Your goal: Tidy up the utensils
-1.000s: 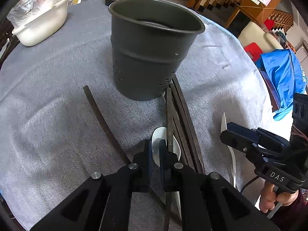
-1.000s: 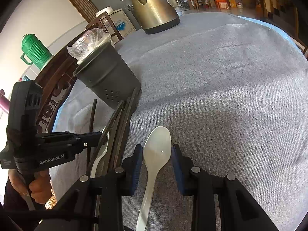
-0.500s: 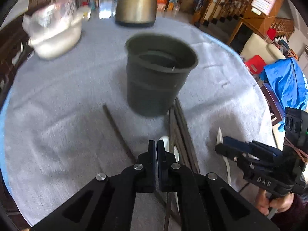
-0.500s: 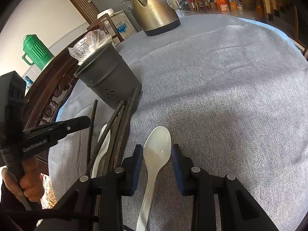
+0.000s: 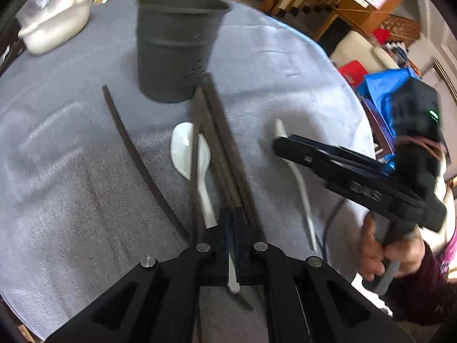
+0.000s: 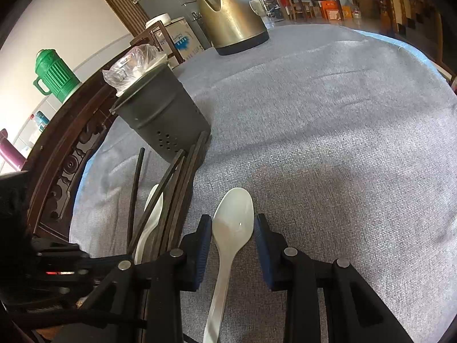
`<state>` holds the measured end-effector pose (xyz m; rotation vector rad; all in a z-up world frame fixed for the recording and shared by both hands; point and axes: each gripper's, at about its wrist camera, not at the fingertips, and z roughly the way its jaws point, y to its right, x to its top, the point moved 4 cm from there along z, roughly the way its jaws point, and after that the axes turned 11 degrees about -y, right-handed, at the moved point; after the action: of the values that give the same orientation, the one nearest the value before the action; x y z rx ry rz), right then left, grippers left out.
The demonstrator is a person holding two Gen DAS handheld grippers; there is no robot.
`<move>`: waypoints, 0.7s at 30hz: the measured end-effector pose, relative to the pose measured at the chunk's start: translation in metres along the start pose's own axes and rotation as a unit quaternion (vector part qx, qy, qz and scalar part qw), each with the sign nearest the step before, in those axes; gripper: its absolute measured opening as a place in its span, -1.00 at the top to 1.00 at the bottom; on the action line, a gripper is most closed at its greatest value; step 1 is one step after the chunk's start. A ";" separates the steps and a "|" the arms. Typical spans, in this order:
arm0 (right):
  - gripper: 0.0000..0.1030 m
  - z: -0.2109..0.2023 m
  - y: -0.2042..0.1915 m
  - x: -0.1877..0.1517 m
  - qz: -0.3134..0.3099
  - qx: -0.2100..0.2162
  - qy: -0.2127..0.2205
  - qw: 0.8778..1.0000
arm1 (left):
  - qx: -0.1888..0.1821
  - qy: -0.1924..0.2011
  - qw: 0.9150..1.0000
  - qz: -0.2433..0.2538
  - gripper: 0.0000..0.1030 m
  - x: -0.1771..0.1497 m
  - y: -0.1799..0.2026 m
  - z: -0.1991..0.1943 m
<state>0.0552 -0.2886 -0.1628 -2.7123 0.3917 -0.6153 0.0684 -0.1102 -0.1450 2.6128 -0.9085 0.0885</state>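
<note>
Left view, fingers: the left gripper (image 5: 232, 223) has its two fingers (image 5: 220, 228) pressed tight together. I cannot tell if they pinch anything.
Left view, under the fingers: the bundle of dark chopsticks (image 5: 225, 154) and the handle of a white spoon (image 5: 190, 150) run right below the tips.
Left view, cup: the grey holder cup (image 5: 175, 45) stands toward the far edge of the table (image 5: 285, 65). The chopstick ends touch its bottom.
Left view, lone stick: one dark chopstick (image 5: 134, 154) lies apart on the left side.
Right view, fingers: the right gripper (image 6: 232, 228) is partly open. Its blue pads (image 6: 204, 248) sit on each side of the second white spoon (image 6: 232, 220) but do not squeeze it.
Right view, spoon place: this spoon lies flat near the near edge of the table, bowl pointing away, just right of the chopstick bundle (image 6: 177, 191).
Right view, cup: the holder cup (image 6: 164, 120) stands past the bundle, near the left edge.
Step now: I think the hands are picking things up.
Next move: the right fingers likely need to close on the spoon, lift it, and drop it in the cup.
</note>
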 end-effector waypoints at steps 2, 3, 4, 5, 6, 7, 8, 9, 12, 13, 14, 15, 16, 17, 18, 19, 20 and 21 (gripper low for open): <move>0.34 -0.001 0.000 -0.001 0.001 0.001 -0.001 1.000 | -0.007 0.005 1.000 -0.018 0.96 0.004 -0.010 0.000; 0.34 -0.001 0.000 -0.001 0.001 0.002 -0.001 1.000 | -0.007 0.008 1.000 -0.027 0.96 0.005 -0.016 -0.001; 0.34 -0.001 0.001 -0.001 0.002 0.002 -0.001 1.000 | -0.008 0.011 0.999 -0.033 0.96 0.005 -0.019 -0.002; 0.34 -0.001 0.001 -0.001 0.001 0.002 -0.002 1.000 | -0.014 0.014 0.999 -0.043 0.96 0.004 -0.026 -0.004; 0.34 -0.001 0.000 -0.001 0.001 0.002 -0.001 1.000 | -0.018 0.016 0.998 -0.051 0.96 0.004 -0.031 -0.004; 0.34 -0.001 0.000 -0.001 0.001 0.001 -0.001 1.000 | -0.019 0.018 0.998 -0.060 0.96 0.003 -0.037 -0.005; 0.34 -0.001 0.000 -0.001 0.001 0.000 -0.001 1.000 | -0.023 0.019 0.997 -0.070 0.96 0.002 -0.044 -0.006; 0.34 0.000 0.000 -0.001 0.000 0.000 -0.001 1.000 | -0.027 0.020 0.996 -0.078 0.96 0.001 -0.049 -0.006; 0.34 0.000 0.000 0.000 -0.001 0.000 0.000 1.000 | -0.037 0.030 0.994 -0.099 0.96 0.004 -0.066 -0.007; 0.34 0.000 0.000 0.000 -0.001 0.000 0.000 1.000 | -0.035 0.033 0.994 -0.101 0.95 0.004 -0.068 -0.008; 0.34 0.000 0.000 0.000 -0.001 0.000 0.000 1.000 | -0.030 0.038 0.994 -0.101 0.91 0.002 -0.071 -0.013; 0.34 0.000 0.000 0.000 0.000 -0.001 0.000 1.000 | -0.027 0.042 0.994 -0.099 0.88 0.003 -0.071 -0.015; 0.34 0.000 0.000 0.000 -0.001 -0.001 0.000 1.000 | -0.024 0.045 0.994 -0.096 0.75 0.002 -0.070 -0.021; 0.34 0.000 0.000 -0.001 -0.002 -0.002 0.000 1.000 | -0.018 0.048 0.995 -0.090 0.59 0.004 -0.069 -0.023; 0.33 0.000 -0.001 -0.001 -0.002 -0.003 0.001 1.000 | -0.011 0.051 0.995 -0.085 0.51 0.006 -0.066 -0.024; 0.33 0.000 -0.001 -0.001 -0.002 -0.004 0.001 1.000 | -0.004 0.054 0.995 -0.080 0.37 0.008 -0.064 -0.025; 0.33 0.000 -0.002 -0.001 -0.003 -0.004 0.001 1.000 | 0.004 0.058 0.995 -0.076 0.28 0.011 -0.061 -0.025; 0.33 0.000 -0.002 -0.001 -0.003 -0.005 0.001 1.000 | 0.008 0.062 0.995 -0.073 0.27 0.010 -0.057 -0.029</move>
<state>0.0549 -0.2869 -0.1621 -2.7239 0.3875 -0.6190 0.1135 -0.0641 -0.1343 2.6459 -0.6768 0.2172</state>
